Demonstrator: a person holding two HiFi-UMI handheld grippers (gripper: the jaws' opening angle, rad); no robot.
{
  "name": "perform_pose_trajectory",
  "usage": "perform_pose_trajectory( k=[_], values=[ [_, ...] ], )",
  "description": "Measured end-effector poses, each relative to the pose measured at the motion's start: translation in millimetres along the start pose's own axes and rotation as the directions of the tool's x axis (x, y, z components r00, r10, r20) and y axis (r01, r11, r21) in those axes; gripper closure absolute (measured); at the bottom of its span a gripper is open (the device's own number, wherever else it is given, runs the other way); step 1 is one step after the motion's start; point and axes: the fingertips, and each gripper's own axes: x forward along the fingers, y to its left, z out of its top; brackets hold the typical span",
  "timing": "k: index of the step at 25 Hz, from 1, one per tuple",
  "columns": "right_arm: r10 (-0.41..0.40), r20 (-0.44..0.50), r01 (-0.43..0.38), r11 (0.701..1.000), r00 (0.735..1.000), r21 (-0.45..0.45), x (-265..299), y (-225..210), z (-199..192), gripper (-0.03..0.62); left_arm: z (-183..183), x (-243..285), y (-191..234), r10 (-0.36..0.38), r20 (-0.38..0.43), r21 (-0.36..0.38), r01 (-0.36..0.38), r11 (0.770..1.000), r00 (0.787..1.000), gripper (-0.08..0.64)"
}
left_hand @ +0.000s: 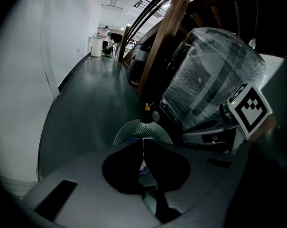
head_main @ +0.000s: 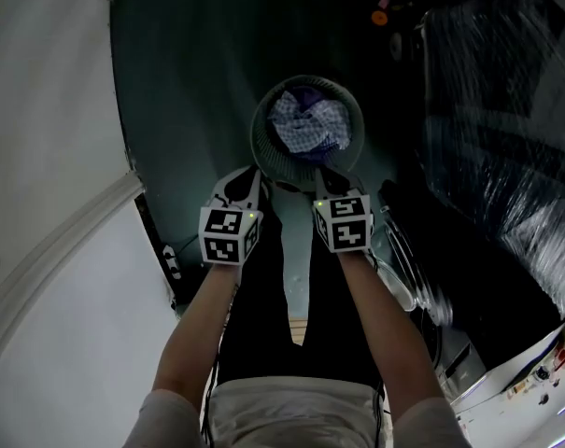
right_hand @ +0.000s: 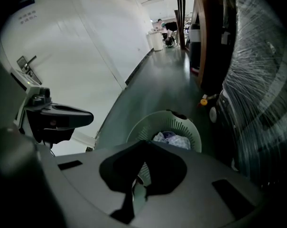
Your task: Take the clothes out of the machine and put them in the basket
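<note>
The basket is standing on the floor, with the clothes lying inside it. The left tool and the right tool are hanging side by side, apart, at its near rim. A wall is running along the left, a wrapped bulk is standing to the right of the basket, and two small objects are lying on the floor at the far right beyond it.
</note>
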Motion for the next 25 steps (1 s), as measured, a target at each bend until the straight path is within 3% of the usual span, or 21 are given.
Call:
perform_pose_trajectory(
  k=[7, 11, 17, 25],
  values=[
    [-0.004, 0.162, -0.013, 0.994, 0.987, 0.105, -63.9, 6.0, 31.3, 0.584, 39.4, -54.7, -14.7, -0.024, 0.088, 0.047, 0.020, 0.999, 0.996, 0.538],
    [0.044, 0.264, -0.075, 0.991, 0.964, 0.110, -101.7, 22.0, 51.6, 0.584, 66.8, -94.9, -27.6, -0.042, 0.160, 0.053, 0.034, 0.998, 0.986, 0.538],
    [0.039, 0.392, -0.075, 0.994, 0.919, 0.076, -166.5, 35.0, 103.3, 0.584, 117.5, -154.9, -48.7, -0.067, 0.280, 0.126, 0.032, 0.991, 0.958, 0.538],
    [0.022, 0.531, -0.066, 0.996, 0.847, 0.063, -253.9, 54.3, 151.6, 0.584, 168.7, -233.3, -71.8, -0.101, 0.419, 0.149, 0.041, 0.988, 0.903, 0.538]
  ],
)
